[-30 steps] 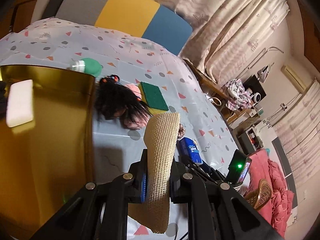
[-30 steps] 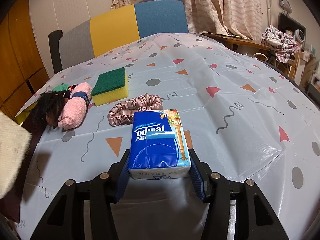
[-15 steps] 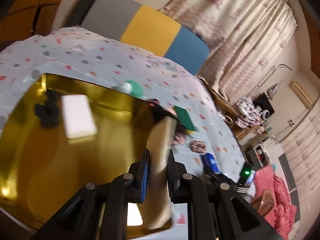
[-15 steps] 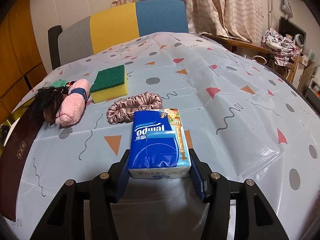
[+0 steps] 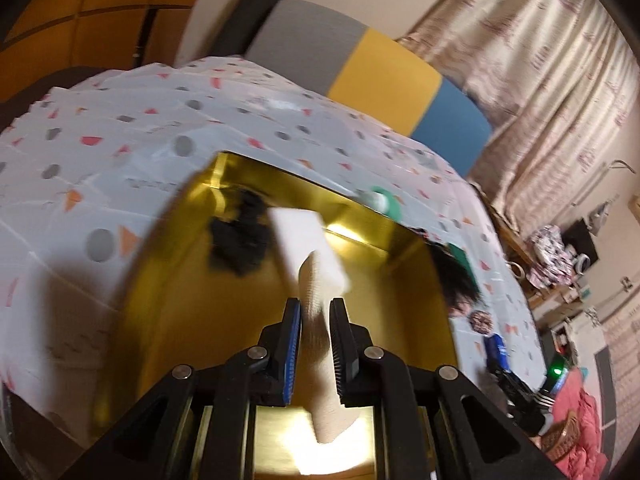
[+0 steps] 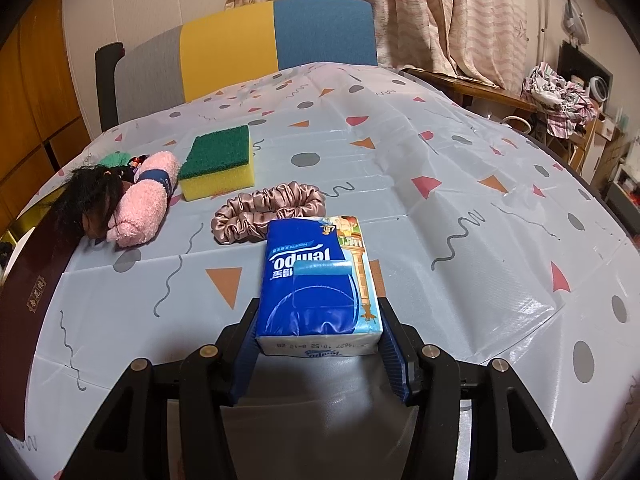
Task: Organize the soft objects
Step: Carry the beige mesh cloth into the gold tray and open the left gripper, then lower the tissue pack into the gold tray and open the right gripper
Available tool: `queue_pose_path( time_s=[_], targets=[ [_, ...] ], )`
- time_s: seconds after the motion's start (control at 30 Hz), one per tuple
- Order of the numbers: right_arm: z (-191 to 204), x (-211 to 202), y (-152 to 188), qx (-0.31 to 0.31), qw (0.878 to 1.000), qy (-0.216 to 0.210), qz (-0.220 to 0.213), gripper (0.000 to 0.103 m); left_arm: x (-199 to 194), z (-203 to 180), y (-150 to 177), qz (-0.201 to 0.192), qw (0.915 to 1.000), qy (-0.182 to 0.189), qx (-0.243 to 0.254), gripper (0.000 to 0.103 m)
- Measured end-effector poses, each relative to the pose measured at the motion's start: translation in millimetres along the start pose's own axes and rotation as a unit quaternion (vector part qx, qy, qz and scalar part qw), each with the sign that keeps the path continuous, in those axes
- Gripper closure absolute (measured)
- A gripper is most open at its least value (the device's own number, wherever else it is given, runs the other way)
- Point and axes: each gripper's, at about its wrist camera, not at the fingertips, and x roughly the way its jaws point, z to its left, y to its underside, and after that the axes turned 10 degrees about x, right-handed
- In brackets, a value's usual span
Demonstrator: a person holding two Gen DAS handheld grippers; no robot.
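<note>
Left hand-held gripper (image 5: 315,322) clamped on a beige woven cloth (image 5: 320,280), long axis running straight ahead, hanging over the gold box (image 5: 400,280), a white block (image 5: 308,240) and something black, perhaps fabric, (image 5: 240,240) lying just beyond. Right hand-held gripper (image 6: 318,332) clamped on a glossy blue tissue pack (image 6: 316,280) over the desk (image 6: 460,200); satin scrunchie (image 6: 268,210), sponge (image 6: 218,160), fluffy pink roll (image 6: 146,200) ahead-left.
</note>
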Motion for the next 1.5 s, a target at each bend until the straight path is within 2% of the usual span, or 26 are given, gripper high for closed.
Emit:
queue_pose_path(
  time_s=[0.07,0.17,0.23,0.3,0.43,0.6,0.73,0.8,0.97,1.13,1.3,1.5],
  targets=[
    [0.6,0.0,0.1,-0.002,1.000,0.002,0.000,0.048,-3.4,9.5,-1.5,-0.006,0.9992,-0.040,0.003,0.089],
    [1.7,0.4,0.2,-0.005,1.000,0.006,0.000,0.048,-9.1,21.9,-3.4,-0.016,0.9937,-0.111,0.004,0.089],
    [2.2,0.4,0.2,-0.006,1.000,0.008,0.000,0.048,-13.4,28.0,-3.3,-0.022,0.9920,-0.124,-0.002,0.080],
    [2.8,0.4,0.1,-0.009,1.000,0.010,0.001,0.048,-15.1,28.4,-2.7,-0.026,0.9920,-0.123,-0.006,0.071],
    [5.1,0.1,-0.8,-0.015,1.000,0.017,0.004,0.050,-12.0,13.3,0.9,-0.021,0.9952,-0.095,0.007,0.066],
    [6.2,-3.8,-1.7,-0.007,1.000,0.010,0.012,0.050,0.4,-21.2,11.3,0.006,0.9979,-0.043,0.049,0.063],
    [10.9,-12.9,1.2,0.017,1.000,-0.011,0.021,0.050,7.2,-49.4,20.8,0.020,0.9949,-0.008,0.099,0.062],
    [17.8,-17.5,3.9,0.016,0.999,-0.023,0.023,0.050,9.8,-56.4,24.8,0.027,0.9940,0.004,0.106,0.062],
    [48.1,-37.9,8.1,-0.008,0.998,-0.056,0.018,0.050,11.0,-60.3,31.2,0.041,0.9945,0.010,0.096,0.062],
    [88.8,-68.2,5.6,-0.043,0.993,-0.106,0.000,0.050,7.9,-56.6,32.2,0.044,0.9957,-0.004,0.082,0.062],
    [146.2,-92.1,-1.1,-0.091,0.983,-0.161,-0.008,0.050,6.0,-47.0,33.8,0.050,0.9966,-0.019,0.062,0.062],
    [217.9,-90.0,-0.2,-0.158,0.966,-0.201,0.020,0.050,2.3,-41.8,34.6,0.052,0.9968,-0.022,0.056,0.062]
  ],
)
